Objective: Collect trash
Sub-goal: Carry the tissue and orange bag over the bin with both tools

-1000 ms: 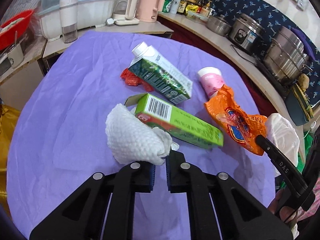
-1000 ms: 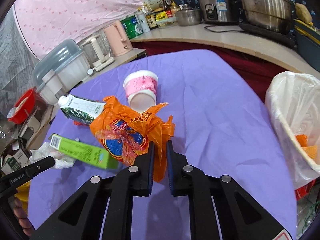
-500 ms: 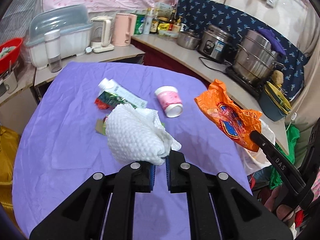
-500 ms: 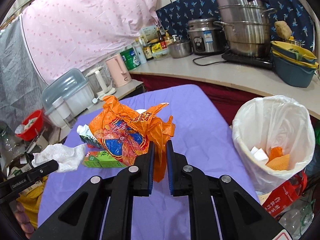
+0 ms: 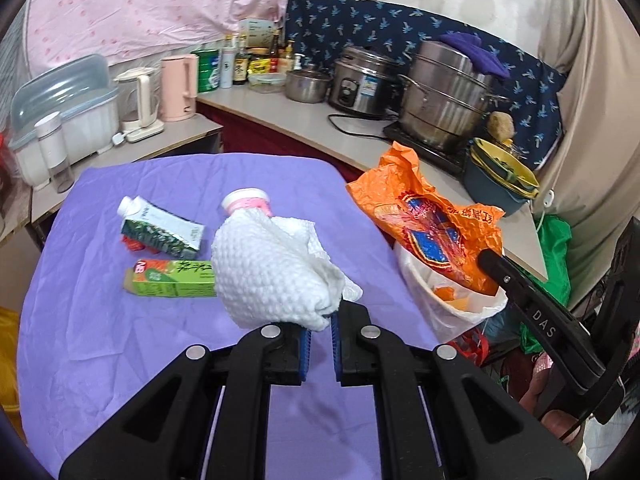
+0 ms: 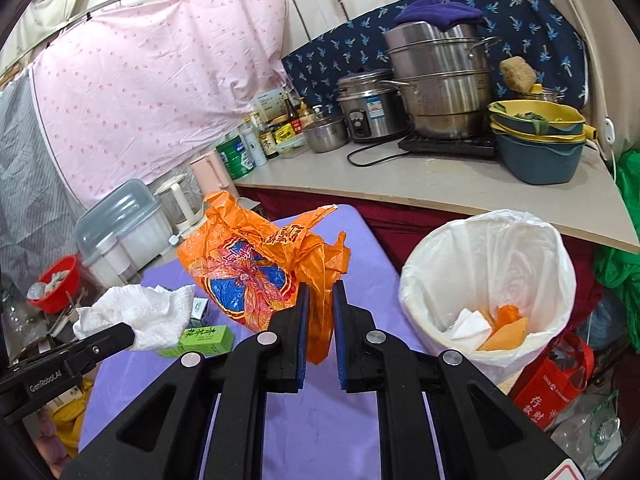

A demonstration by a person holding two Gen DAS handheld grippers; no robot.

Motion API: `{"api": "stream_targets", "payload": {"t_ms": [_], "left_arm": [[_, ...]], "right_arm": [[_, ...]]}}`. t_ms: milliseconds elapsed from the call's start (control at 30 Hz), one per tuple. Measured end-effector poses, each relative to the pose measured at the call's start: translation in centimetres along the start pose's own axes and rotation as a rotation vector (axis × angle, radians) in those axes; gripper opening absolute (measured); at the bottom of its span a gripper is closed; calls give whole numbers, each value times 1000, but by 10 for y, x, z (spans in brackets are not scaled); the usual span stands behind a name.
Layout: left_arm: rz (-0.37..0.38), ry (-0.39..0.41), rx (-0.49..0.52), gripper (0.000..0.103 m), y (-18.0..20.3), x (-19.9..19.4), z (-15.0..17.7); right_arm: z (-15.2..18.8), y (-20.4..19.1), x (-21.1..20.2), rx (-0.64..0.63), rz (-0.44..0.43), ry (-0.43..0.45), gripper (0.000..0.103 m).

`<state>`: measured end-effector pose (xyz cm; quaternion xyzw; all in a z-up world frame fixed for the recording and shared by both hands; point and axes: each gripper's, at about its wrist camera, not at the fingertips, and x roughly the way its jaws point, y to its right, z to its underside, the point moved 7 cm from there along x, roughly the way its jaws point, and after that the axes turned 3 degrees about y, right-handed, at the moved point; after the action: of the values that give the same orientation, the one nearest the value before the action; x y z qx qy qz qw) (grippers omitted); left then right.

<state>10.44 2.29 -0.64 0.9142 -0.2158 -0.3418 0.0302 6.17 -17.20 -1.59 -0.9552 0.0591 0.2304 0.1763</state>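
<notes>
My left gripper (image 5: 319, 326) is clamped on a crumpled white paper towel (image 5: 272, 268), held at frame centre above the purple table (image 5: 100, 320). My right gripper (image 6: 320, 300) pinches an orange plastic bag (image 6: 256, 264) left of centre. The white-lined trash bin (image 6: 488, 280) sits at right. On the table, left of centre, lie a green box (image 5: 172, 282), a milk carton (image 5: 160, 232) and a pink cup (image 5: 248, 202).

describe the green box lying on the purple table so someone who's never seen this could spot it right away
Start at the purple-covered table and look toward its left side, just behind the white paper towel held in the left claw. The green box lies flat there, long and bright green. The milk carton behind it is darker, with a white cap.
</notes>
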Motion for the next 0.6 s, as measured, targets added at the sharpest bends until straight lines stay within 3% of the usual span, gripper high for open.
{"api": "stream_targets", "payload": {"t_ms": [600], "left_arm": [[102, -35, 117, 8, 98, 32, -2]], "right_arm": [[-12, 103, -29, 107, 136, 50, 11]]}}
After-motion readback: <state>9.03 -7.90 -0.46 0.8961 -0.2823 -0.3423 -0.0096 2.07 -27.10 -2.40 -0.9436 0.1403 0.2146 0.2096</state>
